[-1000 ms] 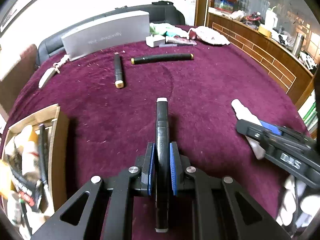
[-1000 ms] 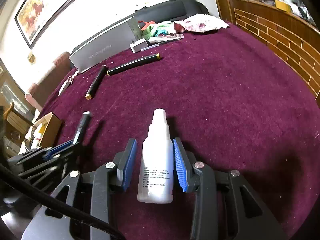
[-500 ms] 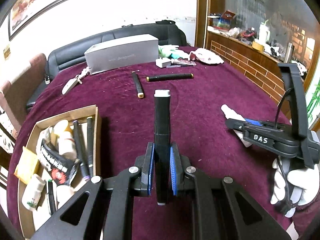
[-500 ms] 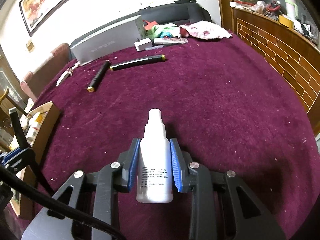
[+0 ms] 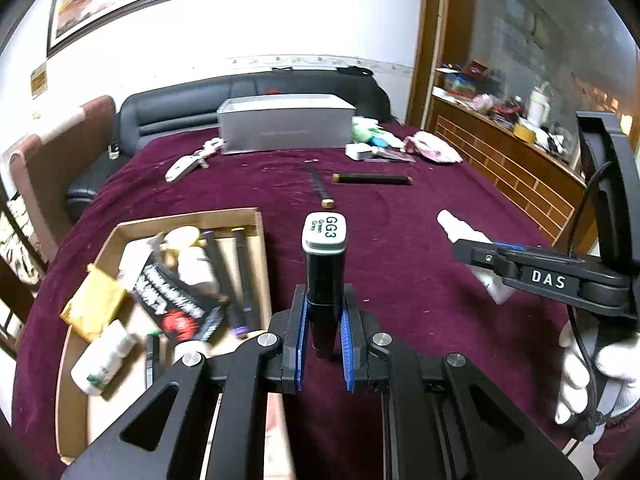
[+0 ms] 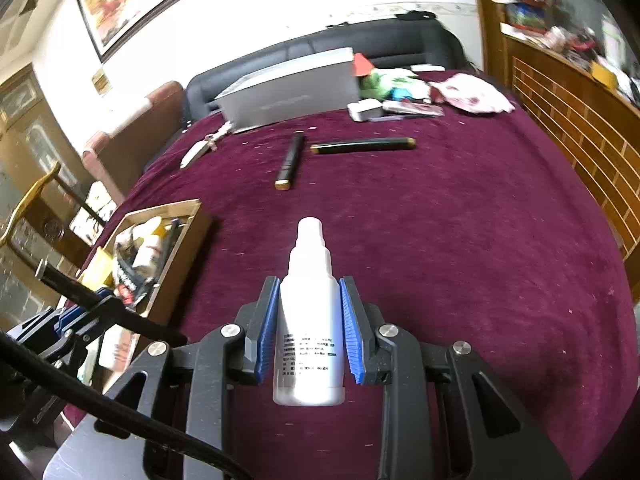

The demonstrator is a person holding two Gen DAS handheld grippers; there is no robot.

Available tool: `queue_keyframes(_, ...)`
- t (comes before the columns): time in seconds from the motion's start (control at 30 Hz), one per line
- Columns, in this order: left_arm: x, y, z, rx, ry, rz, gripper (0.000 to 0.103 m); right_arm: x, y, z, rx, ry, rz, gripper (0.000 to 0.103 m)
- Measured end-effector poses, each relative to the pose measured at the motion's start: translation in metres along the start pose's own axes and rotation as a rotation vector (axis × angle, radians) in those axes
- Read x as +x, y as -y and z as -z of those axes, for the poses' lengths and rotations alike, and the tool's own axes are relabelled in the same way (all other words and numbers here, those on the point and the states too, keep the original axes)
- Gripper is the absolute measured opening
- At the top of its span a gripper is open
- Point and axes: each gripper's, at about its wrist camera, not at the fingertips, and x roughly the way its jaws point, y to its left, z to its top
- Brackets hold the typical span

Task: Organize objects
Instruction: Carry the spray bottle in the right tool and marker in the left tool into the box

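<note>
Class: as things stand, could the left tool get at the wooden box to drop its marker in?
Probably yes. The left tool, shut on the marker, hangs beside the open wooden box, with nothing between them.

Tablecloth (image 6: 460,240): deep maroon, flecked with pale lint. Marker (image 5: 324,280): black barrel, grey-white cap (black "GG3" lettering). Spray bottle (image 6: 310,320): white, small dark print. Gripper pads (image 6: 267,328): bright blue on black. Wooden tray (image 5: 160,222): light tan. Box (image 5: 286,126): silver-grey.
</note>
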Motion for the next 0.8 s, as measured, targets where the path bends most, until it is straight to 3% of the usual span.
queue_keyframes(0.13, -0.006, -0.027, 0.004, -0.052, 0.010, -0.005, 0.012, 0.005, -0.028, -0.002, -0.029, -0.022, -0.039, 0.027)
queue_keyframes(0.33, -0.022, -0.069, 0.005, -0.158, 0.032, 0.088, 0.015, 0.015, -0.065, -0.006, -0.068, -0.047, -0.075, 0.027)
queue_keyframes(0.5, -0.043, -0.097, -0.004, -0.197, 0.087, 0.101, 0.013, 0.025, -0.095, -0.008, -0.106, -0.067, -0.100, 0.027)
queue_keyframes(0.63, -0.048, -0.127, -0.007, -0.228, 0.110, 0.044, 0.013, 0.035, -0.116, -0.007, -0.135, -0.092, -0.126, 0.027)
queue_keyframes(0.8, -0.029, -0.156, 0.000, -0.280, 0.067, 0.024, 0.013, 0.049, -0.138, -0.001, -0.173, -0.128, -0.149, 0.027)
